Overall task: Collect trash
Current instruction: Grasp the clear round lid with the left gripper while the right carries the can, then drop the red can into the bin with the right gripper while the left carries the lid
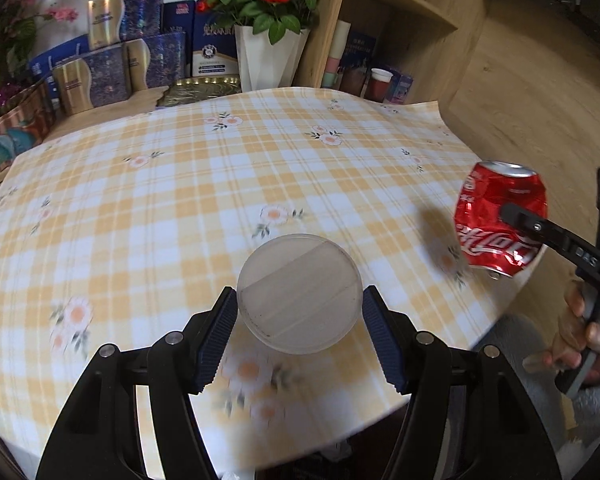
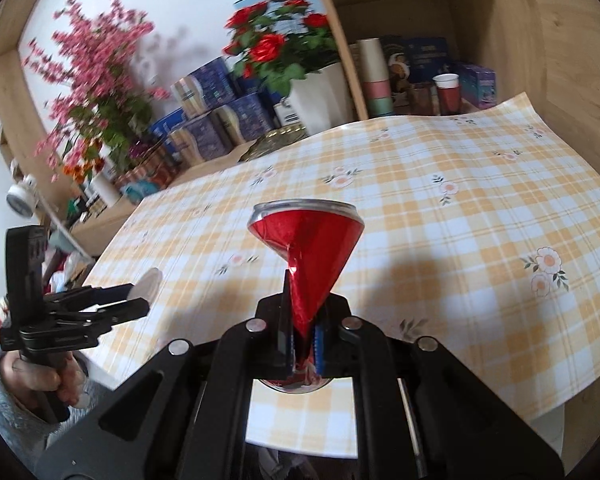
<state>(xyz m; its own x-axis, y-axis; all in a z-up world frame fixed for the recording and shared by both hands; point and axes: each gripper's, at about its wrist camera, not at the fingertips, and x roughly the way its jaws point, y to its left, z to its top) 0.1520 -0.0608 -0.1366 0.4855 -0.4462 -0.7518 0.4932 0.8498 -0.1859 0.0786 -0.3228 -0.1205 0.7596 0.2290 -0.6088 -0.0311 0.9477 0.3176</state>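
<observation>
A translucent round plastic lid (image 1: 300,292) hangs above the checked tablecloth (image 1: 172,184), and my left gripper (image 1: 299,300) is shut on its two edges. Held just above the table's right edge, a crushed red cola can (image 1: 500,220) has one black finger (image 1: 518,218) of the right gripper across it. In the right wrist view the can (image 2: 308,240) is pinched flat in my shut right gripper (image 2: 306,308). My left gripper (image 2: 140,296) shows there at the left with the lid (image 2: 146,284) edge-on, in a person's hand with a grey sleeve.
Blue and gold boxes (image 1: 112,64), a white vase of red roses (image 1: 266,56) and a gold tray (image 1: 200,90) stand behind the table. A wooden shelf (image 2: 412,44) at the back right holds stacked paper cups (image 2: 374,76) and a red cup (image 2: 448,94).
</observation>
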